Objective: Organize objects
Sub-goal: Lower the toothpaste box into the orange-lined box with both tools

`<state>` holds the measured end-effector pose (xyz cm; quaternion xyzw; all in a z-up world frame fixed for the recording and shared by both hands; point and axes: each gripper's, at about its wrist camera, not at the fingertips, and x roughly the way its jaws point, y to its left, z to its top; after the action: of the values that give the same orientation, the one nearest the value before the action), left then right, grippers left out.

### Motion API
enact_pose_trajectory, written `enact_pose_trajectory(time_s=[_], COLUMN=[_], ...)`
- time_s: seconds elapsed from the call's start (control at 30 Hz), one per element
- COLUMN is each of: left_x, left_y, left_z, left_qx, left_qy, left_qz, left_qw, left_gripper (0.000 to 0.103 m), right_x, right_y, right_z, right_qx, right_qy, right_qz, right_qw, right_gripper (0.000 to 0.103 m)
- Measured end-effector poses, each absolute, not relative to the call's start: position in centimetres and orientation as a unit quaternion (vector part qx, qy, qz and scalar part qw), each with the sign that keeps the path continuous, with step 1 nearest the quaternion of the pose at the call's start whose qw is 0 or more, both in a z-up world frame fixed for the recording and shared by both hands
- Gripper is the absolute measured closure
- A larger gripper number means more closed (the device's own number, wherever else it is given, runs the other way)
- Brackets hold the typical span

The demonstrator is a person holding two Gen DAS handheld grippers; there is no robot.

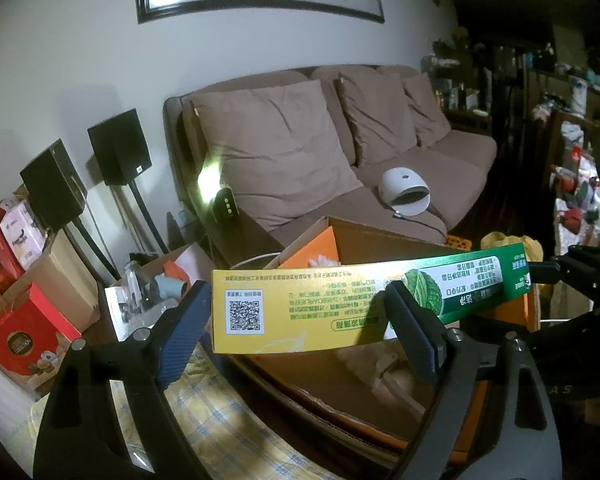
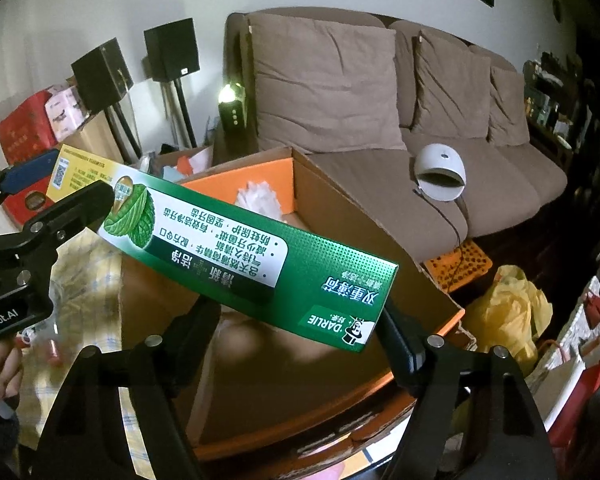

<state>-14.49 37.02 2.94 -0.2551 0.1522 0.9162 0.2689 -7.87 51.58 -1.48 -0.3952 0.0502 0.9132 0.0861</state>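
We hold the toothpaste box [image 2: 244,248] level above the open cardboard box [image 2: 340,216]: our left gripper [image 1: 300,320] clamps its yellow end, our right gripper [image 2: 296,328] its green end.

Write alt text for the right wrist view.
A green and yellow toothpaste box is held by both grippers, right gripper at its green end and left gripper at the yellow end, above an open cardboard box before a brown sofa.

We see a brown sofa [image 2: 440,128] at twelve o'clock, two black speakers [image 2: 172,50] at ten, and perhaps a white lamp [image 2: 440,172] on its seat.
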Motion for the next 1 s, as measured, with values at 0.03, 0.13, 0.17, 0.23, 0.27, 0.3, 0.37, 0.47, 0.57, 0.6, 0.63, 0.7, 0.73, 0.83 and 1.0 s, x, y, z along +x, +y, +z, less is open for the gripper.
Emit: enact_pose_trajectory(time_s=[0.03, 0.13, 0.17, 0.23, 0.27, 0.3, 0.37, 0.47, 0.57, 0.6, 0.63, 0.7, 0.73, 0.83, 1.0], left_x=[-14.5, -14.7, -14.8, -14.9, -15.1, -15.1, -15.3, -15.5, -15.7, -15.9, -15.9, -16.0, -16.0, -15.9, -16.0], left_y=[37.1, 37.3, 37.3, 37.4, 37.4, 37.4, 37.5, 37.5, 37.6, 37.5, 37.5, 37.6, 37.6, 37.8, 37.9], left_z=[2.8, 2.6, 2.4, 2.2, 2.1, 1.9, 1.8, 1.6, 1.5, 1.4, 1.3, 1.2, 1.1, 1.0, 0.7], left_qx=[-0.256, -0.260, -0.262, -0.266, -0.268, -0.270, -0.274, -0.278, -0.281, -0.284, -0.286, -0.289, -0.289, -0.290, -0.295], left_qy=[0.153, 0.155, 0.154, 0.153, 0.152, 0.152, 0.150, 0.150, 0.152, 0.152, 0.151, 0.152, 0.153, 0.157, 0.159], left_qz=[0.916, 0.914, 0.914, 0.913, 0.912, 0.912, 0.910, 0.909, 0.908, 0.907, 0.907, 0.906, 0.906, 0.906, 0.904], left_qw=[0.269, 0.269, 0.270, 0.270, 0.271, 0.271, 0.271, 0.271, 0.271, 0.271, 0.270, 0.269, 0.268, 0.267, 0.267], left_gripper=[0.018, 0.020, 0.020, 0.020, 0.021, 0.021, 0.021, 0.021, 0.022, 0.023, 0.024, 0.024, 0.025, 0.026, 0.028], right_x=[-7.9, -8.1, -8.1, -8.1, -8.2, -8.2, -8.3, -8.3, -8.4, -8.4, -8.5, -8.5, -8.7, -8.7, -8.7], right_y=[51.7, 51.9, 52.0, 52.0, 52.0, 52.0, 52.0, 52.0, 52.1, 52.1, 52.2, 52.2, 52.2, 52.4, 52.7], right_z=[-1.7, -2.1, -2.2, -2.4, -2.4, -2.5, -2.7, -2.9, -3.1, -3.2, -3.2, -3.3, -3.4, -3.6, -3.9], right_qx=[-0.398, -0.403, -0.404, -0.406, -0.407, -0.408, -0.411, -0.413, -0.416, -0.417, -0.418, -0.419, -0.420, -0.422, -0.426], right_qy=[0.051, 0.055, 0.056, 0.056, 0.055, 0.054, 0.052, 0.052, 0.050, 0.051, 0.050, 0.050, 0.050, 0.053, 0.054], right_qz=[0.912, 0.909, 0.909, 0.908, 0.907, 0.907, 0.905, 0.904, 0.902, 0.902, 0.901, 0.901, 0.900, 0.899, 0.896], right_qw=[0.086, 0.088, 0.088, 0.089, 0.090, 0.092, 0.094, 0.096, 0.099, 0.101, 0.102, 0.103, 0.104, 0.105, 0.110], right_gripper=[0.027, 0.029, 0.029, 0.030, 0.030, 0.030, 0.032, 0.033, 0.035, 0.036, 0.037, 0.038, 0.039, 0.041, 0.044])
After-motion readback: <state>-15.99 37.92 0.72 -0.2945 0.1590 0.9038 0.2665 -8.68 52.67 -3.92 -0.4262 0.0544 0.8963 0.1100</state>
